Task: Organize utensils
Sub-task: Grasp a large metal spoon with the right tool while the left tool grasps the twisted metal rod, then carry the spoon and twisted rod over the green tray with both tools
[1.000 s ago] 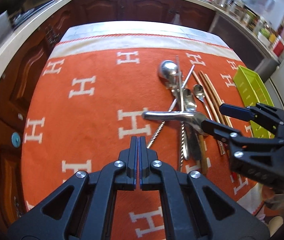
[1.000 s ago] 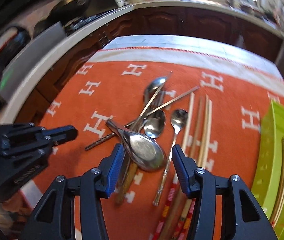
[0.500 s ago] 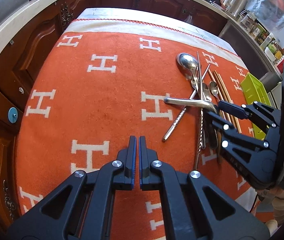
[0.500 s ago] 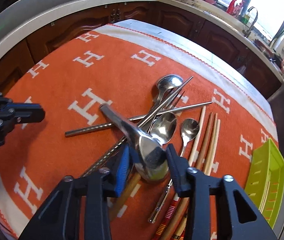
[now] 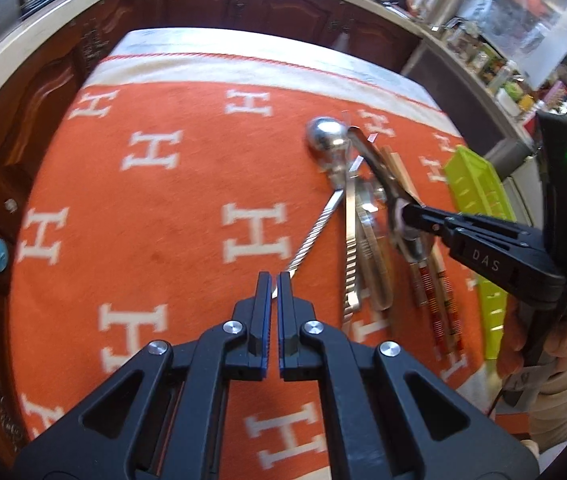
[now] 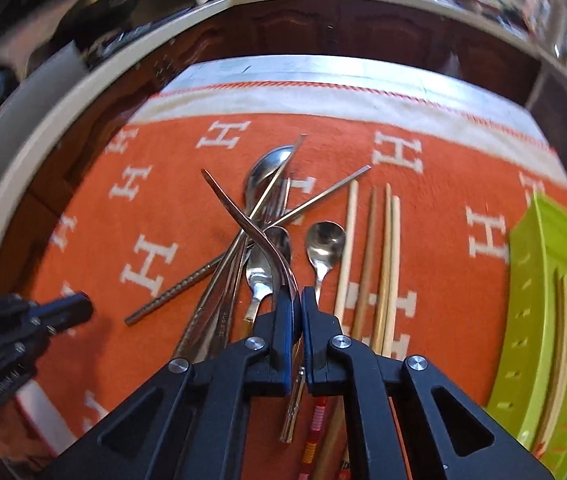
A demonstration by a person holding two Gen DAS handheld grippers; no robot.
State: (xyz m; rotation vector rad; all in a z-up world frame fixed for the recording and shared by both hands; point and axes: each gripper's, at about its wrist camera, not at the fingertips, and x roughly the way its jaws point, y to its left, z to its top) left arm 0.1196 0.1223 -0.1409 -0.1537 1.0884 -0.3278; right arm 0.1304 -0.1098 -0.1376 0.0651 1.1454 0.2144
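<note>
Spoon (image 6: 267, 248) is now pinched by its bowl in your right gripper (image 6: 297, 300), whose jaws just closed on it above the utensil pile (image 6: 243, 248), so the green tray (image 6: 543, 264) looks next; left gripper (image 5: 274, 280) stays clamped empty

My left black plastic two-finger gripper (image 5: 274, 280) has blue-edged fingers (image 5: 262, 300) and silver screws. My right black plastic gripper (image 6: 297, 300) is built the same; its side reads "DAS" in white, and a cream sleeve (image 5: 563, 396) covers my wrist.
</note>
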